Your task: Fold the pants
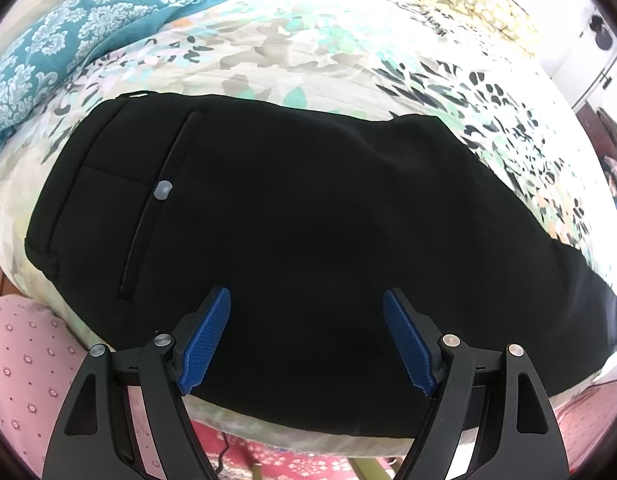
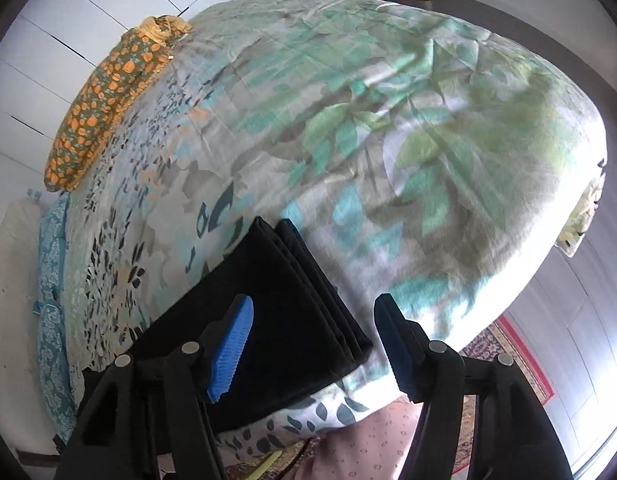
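Note:
Black pants (image 1: 308,220) lie flat on the floral bedspread (image 1: 308,40), waist to the left, with a back pocket and a grey button (image 1: 162,190) showing. My left gripper (image 1: 306,304) is open and empty above the pants' near edge. In the right wrist view the leg ends of the pants (image 2: 292,304) lie stacked, hems lined up, near the bed's front edge. My right gripper (image 2: 313,308) is open and empty, hovering over those hems.
A teal patterned pillow (image 1: 68,40) lies at the far left, an orange-flowered bolster (image 2: 104,96) along the far side. The bedspread (image 2: 388,120) stretches away to the right. A pink cloth (image 1: 24,360) and a red rug (image 2: 520,348) lie below the bed edge.

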The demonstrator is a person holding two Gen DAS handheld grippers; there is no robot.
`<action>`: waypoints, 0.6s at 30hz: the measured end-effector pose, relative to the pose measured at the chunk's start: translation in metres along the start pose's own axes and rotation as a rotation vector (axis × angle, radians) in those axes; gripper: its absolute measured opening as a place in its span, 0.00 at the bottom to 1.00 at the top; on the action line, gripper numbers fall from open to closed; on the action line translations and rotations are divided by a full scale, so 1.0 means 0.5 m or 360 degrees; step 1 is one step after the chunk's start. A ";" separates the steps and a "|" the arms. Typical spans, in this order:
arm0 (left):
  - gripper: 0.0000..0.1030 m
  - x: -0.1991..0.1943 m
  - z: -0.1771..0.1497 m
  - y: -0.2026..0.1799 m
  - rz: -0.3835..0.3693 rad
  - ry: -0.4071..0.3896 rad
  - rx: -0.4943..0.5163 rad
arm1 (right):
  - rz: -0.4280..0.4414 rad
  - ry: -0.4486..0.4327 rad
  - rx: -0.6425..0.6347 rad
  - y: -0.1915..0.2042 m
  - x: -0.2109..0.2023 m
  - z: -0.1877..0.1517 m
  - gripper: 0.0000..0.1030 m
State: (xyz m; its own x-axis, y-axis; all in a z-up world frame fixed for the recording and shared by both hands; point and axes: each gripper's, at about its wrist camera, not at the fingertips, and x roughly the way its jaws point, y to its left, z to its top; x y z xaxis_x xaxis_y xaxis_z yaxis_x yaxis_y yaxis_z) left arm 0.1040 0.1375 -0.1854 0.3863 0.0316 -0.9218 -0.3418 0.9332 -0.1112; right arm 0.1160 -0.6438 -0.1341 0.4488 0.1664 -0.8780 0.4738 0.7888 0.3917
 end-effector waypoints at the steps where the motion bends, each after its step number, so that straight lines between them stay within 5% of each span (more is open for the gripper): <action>1: 0.78 0.001 -0.001 -0.003 0.0009 0.0000 0.0009 | 0.0029 0.0022 -0.0028 0.006 0.017 0.014 0.61; 11: 0.78 -0.006 -0.003 0.008 0.0031 -0.0016 -0.0021 | 0.0080 0.0444 -0.0356 0.045 0.150 0.015 0.54; 15: 0.78 -0.001 0.000 0.008 0.0034 -0.0014 -0.0024 | 0.0104 0.0483 -0.0274 0.033 0.156 0.004 0.19; 18: 0.78 -0.001 -0.001 0.002 0.0033 -0.0011 -0.0003 | 0.0208 0.0429 -0.0196 0.050 0.132 -0.006 0.13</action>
State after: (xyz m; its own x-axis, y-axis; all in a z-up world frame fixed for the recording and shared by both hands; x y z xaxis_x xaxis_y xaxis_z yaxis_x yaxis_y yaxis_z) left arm 0.1031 0.1382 -0.1852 0.3853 0.0535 -0.9212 -0.3513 0.9316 -0.0928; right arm 0.1552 -0.6114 -0.1829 0.2754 0.4086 -0.8701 0.3226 0.8134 0.4841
